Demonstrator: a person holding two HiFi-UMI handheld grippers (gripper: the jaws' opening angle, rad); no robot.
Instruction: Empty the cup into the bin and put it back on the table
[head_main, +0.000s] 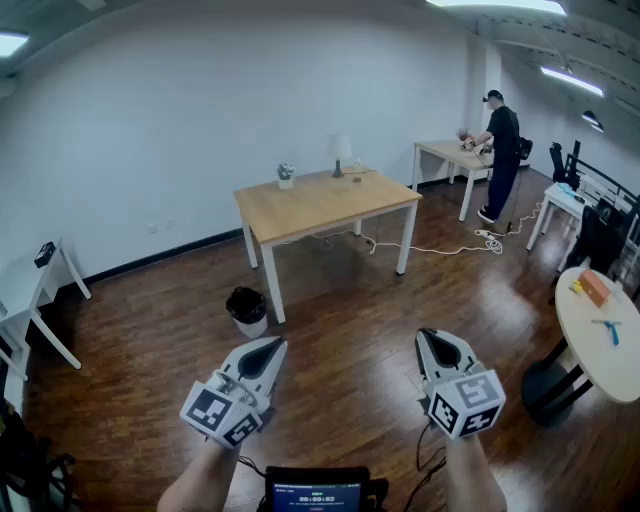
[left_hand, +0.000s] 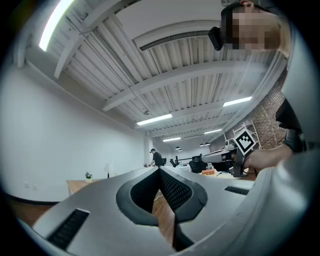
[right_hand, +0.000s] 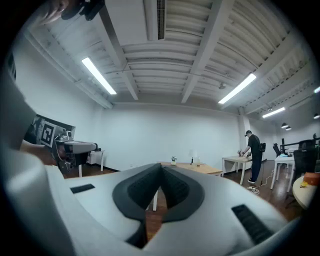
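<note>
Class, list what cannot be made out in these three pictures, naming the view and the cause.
Inside of the black floor bin with white liner: head view, too far off.
Small items beside the white lamp on the light wooden table: head view, too small to name.
What the person in black handles: head view, too small.

left gripper (head_main: 270, 347): grey shell, black-padded jaws | right gripper (head_main: 433, 337): same | both: black-and-white marker cubes (head_main: 222, 412)
</note>
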